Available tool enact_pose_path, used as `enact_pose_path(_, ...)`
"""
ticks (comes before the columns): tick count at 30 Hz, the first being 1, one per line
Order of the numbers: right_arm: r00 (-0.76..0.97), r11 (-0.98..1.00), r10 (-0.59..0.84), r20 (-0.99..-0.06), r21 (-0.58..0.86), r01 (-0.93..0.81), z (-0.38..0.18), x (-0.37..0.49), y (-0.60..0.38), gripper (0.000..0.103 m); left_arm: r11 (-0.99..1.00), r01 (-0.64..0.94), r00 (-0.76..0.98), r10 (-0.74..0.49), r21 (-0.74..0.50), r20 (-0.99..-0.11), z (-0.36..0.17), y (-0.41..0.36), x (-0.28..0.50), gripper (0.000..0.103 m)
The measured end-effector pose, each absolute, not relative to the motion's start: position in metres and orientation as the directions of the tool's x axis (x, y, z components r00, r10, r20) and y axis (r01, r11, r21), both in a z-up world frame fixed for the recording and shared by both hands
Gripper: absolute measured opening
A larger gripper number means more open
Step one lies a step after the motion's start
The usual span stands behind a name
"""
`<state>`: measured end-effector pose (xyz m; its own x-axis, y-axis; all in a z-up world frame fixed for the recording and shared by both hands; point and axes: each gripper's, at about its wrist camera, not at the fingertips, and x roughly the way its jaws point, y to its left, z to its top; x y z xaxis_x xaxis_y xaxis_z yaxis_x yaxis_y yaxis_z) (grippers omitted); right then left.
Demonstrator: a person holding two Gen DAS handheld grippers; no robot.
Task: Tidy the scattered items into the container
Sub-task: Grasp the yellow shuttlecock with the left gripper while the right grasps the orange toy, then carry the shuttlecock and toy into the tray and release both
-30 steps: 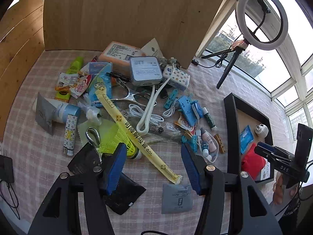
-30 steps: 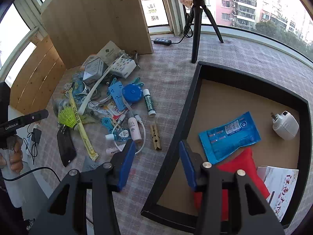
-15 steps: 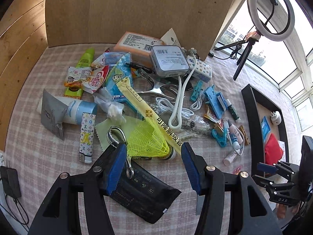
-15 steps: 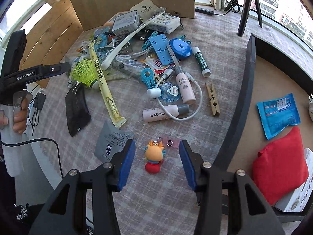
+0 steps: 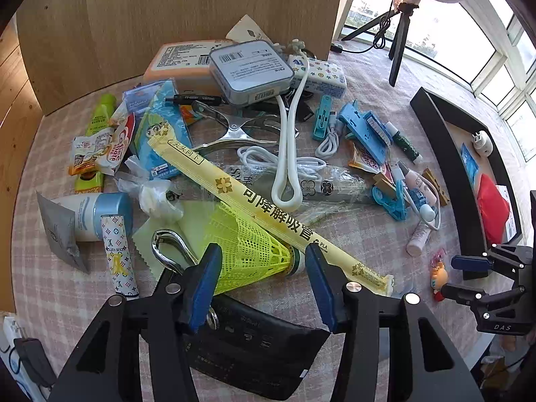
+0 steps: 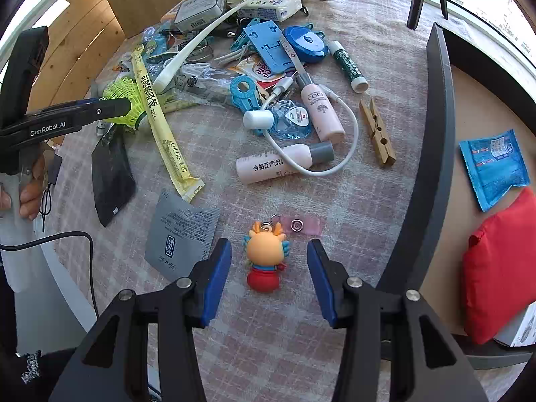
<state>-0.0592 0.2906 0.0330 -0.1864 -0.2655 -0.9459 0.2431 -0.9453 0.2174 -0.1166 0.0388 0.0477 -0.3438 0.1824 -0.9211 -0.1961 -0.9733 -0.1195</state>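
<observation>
Left wrist view: my left claw (image 5: 263,284), lowered, is closing around the yellow shuttlecock (image 5: 254,248), pads not yet pressing; container transfer follows.

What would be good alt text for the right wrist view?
The open right gripper hangs over a small toy figure lying between its fingers on a checked cloth. Clutter lies beyond, the black tray at right.

The shuttlecock (image 5: 254,251) lies on the surface (image 5: 50,288) between the left gripper's (image 5: 261,283) fingers, the long straw packet (image 5: 268,214) just behind it. The figurine keychain (image 6: 266,261) lies between the right gripper's (image 6: 268,279) fingers, left of the container (image 6: 432,167), a sachet (image 6: 179,231) to its left
</observation>
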Motion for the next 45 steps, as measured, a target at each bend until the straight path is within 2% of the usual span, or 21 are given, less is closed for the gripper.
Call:
enact_pose_path(4,-0.172,-0.947,-0.253,-0.952,0.207,0.247,0.026,-0.057,0.287,0.046,-0.968,-0.206,-0.324,0.205,-0.143,-0.923,0.045,0.04,-0.115,0.029)
enact_pose_path(6,-0.167,-0.946,-0.25,-0.954,0.203,0.254,0.024,-0.057,0.284,0.045,-0.966,-0.209,-0.319,0.212,-0.15,-0.924,0.043,0.04,-0.114,0.029)
enact_pose_path(8,-0.163,-0.946,-0.246,-0.956,0.2,0.255,0.02,-0.057,0.281,0.04,-0.966,-0.207,-0.318,0.218,-0.156,-0.923,0.042,0.039,-0.114,0.029)
enact_pose_path(10,-0.18,-0.949,-0.22,-0.959,0.167,0.268,0.02,-0.057,0.276,0.03,-0.964,-0.201,-0.316,0.231,-0.173,-0.92,0.042,0.037,-0.114,0.027)
enact_pose_path(11,-0.182,-0.948,-0.214,-0.96,0.16,0.275,0.02,-0.057,0.274,0.03,-0.963,-0.199,-0.317,0.238,-0.181,-0.918,0.043,0.035,-0.114,0.026)
enact_pose_path(13,-0.181,-0.946,-0.222,-0.958,0.167,0.279,0.02,-0.057,0.273,0.027,-0.961,-0.196,-0.319,0.249,-0.193,-0.915,0.044,0.033,-0.113,0.02)
enact_pose_path(17,-0.185,-0.947,-0.246,-0.952,0.195,0.257,0.02,-0.057,0.277,0.026,-0.956,-0.187,-0.318,0.278,-0.227,-0.906,0.049,0.028,-0.111,0.008)
enact_pose_path(24,-0.218,-0.948,-0.273,-0.937,0.223,0.229,0.033,-0.057,0.29,0.026,-0.953,-0.164,-0.336,0.298,-0.257,-0.894,0.06,0.025,-0.104,0.001)
enact_pose_path(36,-0.309,-0.942,-0.329,-0.892,0.286,0.176,0.07,-0.061,0.313,0.026,-0.94,-0.129,-0.394,0.341,-0.316,-0.853,0.096,0.013,-0.095,0.001)
enact_pose_path(45,-0.419,-0.941,-0.333,-0.845,0.324,0.096,0.103,-0.071,0.347,0.026,-0.922,-0.19,-0.435,0.387,-0.337,-0.813,0.135,0.038,-0.092,0.001)
